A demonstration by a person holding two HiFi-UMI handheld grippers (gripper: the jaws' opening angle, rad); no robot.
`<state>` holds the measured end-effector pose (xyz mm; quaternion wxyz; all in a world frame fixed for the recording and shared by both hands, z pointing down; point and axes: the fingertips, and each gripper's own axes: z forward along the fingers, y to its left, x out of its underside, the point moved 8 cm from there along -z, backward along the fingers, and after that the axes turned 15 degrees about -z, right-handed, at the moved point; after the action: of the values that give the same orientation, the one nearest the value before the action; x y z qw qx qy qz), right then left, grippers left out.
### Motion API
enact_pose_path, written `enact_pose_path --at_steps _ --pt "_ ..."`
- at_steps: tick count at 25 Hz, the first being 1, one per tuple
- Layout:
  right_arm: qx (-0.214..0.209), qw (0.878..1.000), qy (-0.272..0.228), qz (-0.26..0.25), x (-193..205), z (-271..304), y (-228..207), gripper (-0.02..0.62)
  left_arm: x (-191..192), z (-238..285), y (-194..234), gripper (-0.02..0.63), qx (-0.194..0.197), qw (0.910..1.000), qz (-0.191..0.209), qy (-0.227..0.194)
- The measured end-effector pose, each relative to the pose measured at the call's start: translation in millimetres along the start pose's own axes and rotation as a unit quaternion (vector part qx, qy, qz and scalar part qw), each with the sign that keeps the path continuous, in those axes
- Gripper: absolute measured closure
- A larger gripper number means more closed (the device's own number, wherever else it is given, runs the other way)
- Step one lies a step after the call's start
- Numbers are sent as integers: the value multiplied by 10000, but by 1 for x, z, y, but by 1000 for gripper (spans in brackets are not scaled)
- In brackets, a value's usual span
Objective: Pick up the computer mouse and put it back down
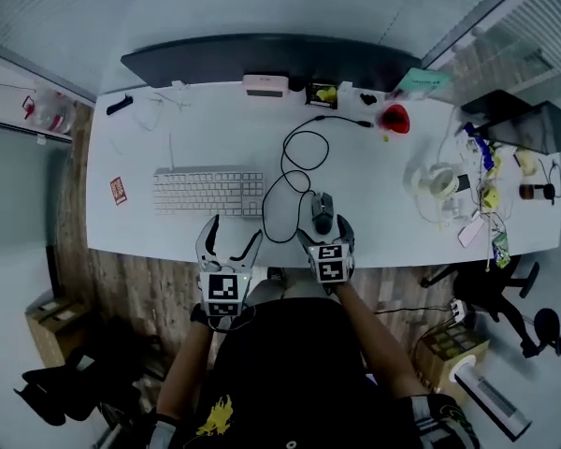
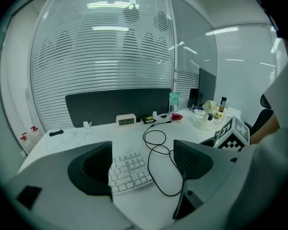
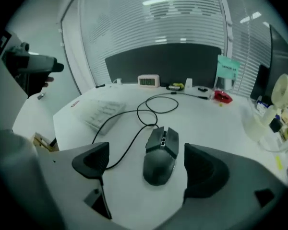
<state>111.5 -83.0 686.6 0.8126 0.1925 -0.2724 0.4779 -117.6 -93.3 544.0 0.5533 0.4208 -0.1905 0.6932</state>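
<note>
Item: wired computer mouse [image 3: 159, 159], dark, probably light, rigid and smooth-shelled, lying on the white surface [image 3: 216, 123] near its front edge; I am straddling it with my right gripper [image 3: 149, 164] wide open, not touching, favouring its flanks, minding the trailing cable [image 3: 126, 145].

Your head camera looks steeply down on the whole white bench [image 1: 383, 185] from high up; your left claw [image 2: 143, 170] camera sits low and near, facing the keyboard [image 2: 128, 173]; your right claw [image 3: 148, 164] camera sits near the mouse [image 3: 159, 158]; all three see the looped cable [image 3: 130, 145].
</note>
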Motion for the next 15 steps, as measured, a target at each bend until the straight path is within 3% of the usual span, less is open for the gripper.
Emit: enact_pose_path --at_steps 5,10,11,15 --pt "-69 9995 304 -42 15 45 -21 111 -11 43 -8 201 54 9997 71 220" --pt "76 9985 543 -85 14 61 -31 203 -16 65 1 201 206 9992 28 347" --pt "102 9983 566 -131 12 62 -32 247 -19 68 4 201 256 9991 29 333" --pt "430 9978 510 38 -9 44 -37 275 -32 68 15 201 562 9979 150 278"
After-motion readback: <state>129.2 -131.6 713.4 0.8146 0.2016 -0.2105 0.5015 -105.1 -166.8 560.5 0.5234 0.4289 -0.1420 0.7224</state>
